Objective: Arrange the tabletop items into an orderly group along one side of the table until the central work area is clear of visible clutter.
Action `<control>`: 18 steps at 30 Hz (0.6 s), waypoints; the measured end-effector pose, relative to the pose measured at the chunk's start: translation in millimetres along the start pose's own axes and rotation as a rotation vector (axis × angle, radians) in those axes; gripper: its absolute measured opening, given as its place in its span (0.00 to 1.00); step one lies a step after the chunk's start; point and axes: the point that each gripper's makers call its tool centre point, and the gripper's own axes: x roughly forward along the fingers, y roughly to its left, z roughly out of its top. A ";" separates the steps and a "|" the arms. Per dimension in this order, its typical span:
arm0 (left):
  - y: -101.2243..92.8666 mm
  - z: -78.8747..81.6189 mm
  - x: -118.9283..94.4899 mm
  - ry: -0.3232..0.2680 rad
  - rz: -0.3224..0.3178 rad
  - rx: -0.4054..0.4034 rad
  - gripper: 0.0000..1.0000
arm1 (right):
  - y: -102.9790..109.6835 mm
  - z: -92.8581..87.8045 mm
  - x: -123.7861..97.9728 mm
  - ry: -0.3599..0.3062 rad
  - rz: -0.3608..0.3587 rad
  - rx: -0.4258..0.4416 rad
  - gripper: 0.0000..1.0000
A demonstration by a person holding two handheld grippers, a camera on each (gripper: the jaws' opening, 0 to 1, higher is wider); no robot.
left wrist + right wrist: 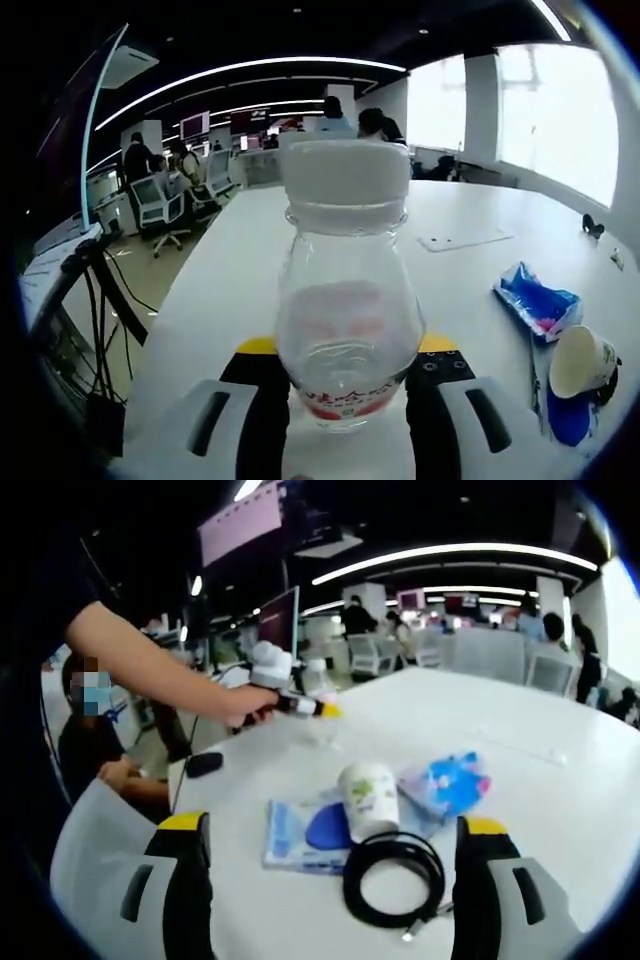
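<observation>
A clear plastic bottle [345,320] with a white cap and a red label stands upright between my left gripper's [347,345] black, yellow-tipped jaws, which are shut on its lower body. In the right gripper view a hand holds that left gripper [300,706] with the bottle [318,683] at the far side of the white table [520,780]. My right gripper [335,825] is wide open above a coiled black cable [393,880], a white paper cup [368,798], a blue round lid [328,827], a flat blue-white packet [285,835] and a blue snack bag [445,785].
In the left gripper view the blue snack bag [537,300] and the tipped cup [583,360] lie to the right, and a flat white card [465,240] lies further off. A black object [205,764] sits near the table's left edge. People sit at desks behind.
</observation>
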 end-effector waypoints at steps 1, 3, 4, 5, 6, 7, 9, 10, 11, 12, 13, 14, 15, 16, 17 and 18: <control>0.0 0.6 -0.4 -0.002 0.000 0.001 0.44 | 0.1 0.8 -0.3 0.000 -0.001 -0.001 1.00; -0.7 1.9 -0.9 -0.004 -0.003 0.001 0.43 | -0.1 1.8 -0.9 -0.003 -0.002 -0.003 1.00; -0.3 1.8 -0.7 -0.003 -0.004 0.002 0.43 | -0.2 2.0 -1.1 -0.003 -0.002 -0.003 1.00; -0.6 1.9 -0.7 -0.004 -0.006 0.002 0.43 | -0.4 2.1 -1.4 -0.003 -0.003 -0.003 1.00; 0.1 1.6 -0.2 -0.003 -0.009 0.003 0.43 | -0.5 2.3 -1.9 -0.004 -0.004 -0.003 1.00; -0.1 1.7 -0.1 -0.003 -0.012 0.005 0.43 | -0.7 2.1 -2.3 -0.005 -0.005 -0.001 1.00; 0.1 1.5 0.4 0.001 -0.022 0.022 0.43 | -0.6 1.5 -3.0 -0.003 -0.006 -0.001 1.00; 0.4 1.4 1.0 0.001 -0.027 0.024 0.43 | -0.3 1.1 -3.1 -0.001 -0.006 -0.004 1.00; 0.9 1.4 1.2 0.004 -0.031 0.020 0.43 | 0.4 0.5 -3.3 0.002 -0.006 -0.006 0.99; 0.9 1.1 1.3 0.007 -0.034 0.025 0.43 | 1.1 0.4 -3.4 0.001 -0.005 -0.006 0.99; 0.8 0.9 1.3 0.008 -0.036 0.031 0.43 | 1.5 0.3 -3.4 0.001 -0.005 -0.005 0.99; 1.1 0.6 1.5 0.010 -0.036 0.029 0.43 | 1.8 0.2 -3.4 0.002 -0.005 -0.005 1.00; 1.0 0.6 1.6 0.012 -0.036 0.031 0.43 | 2.0 -0.2 -3.3 0.003 -0.005 -0.005 1.00; 1.3 0.6 1.9 0.015 -0.034 0.029 0.43 | 2.4 -0.1 -3.2 0.003 -0.004 -0.005 1.00; 1.6 0.6 2.0 0.017 -0.031 0.024 0.43 | 2.5 0.2 -3.1 0.003 -0.003 -0.006 1.00; 1.8 0.6 2.2 0.021 -0.028 0.017 0.43 | 2.5 0.3 -3.0 0.003 -0.003 -0.007 1.00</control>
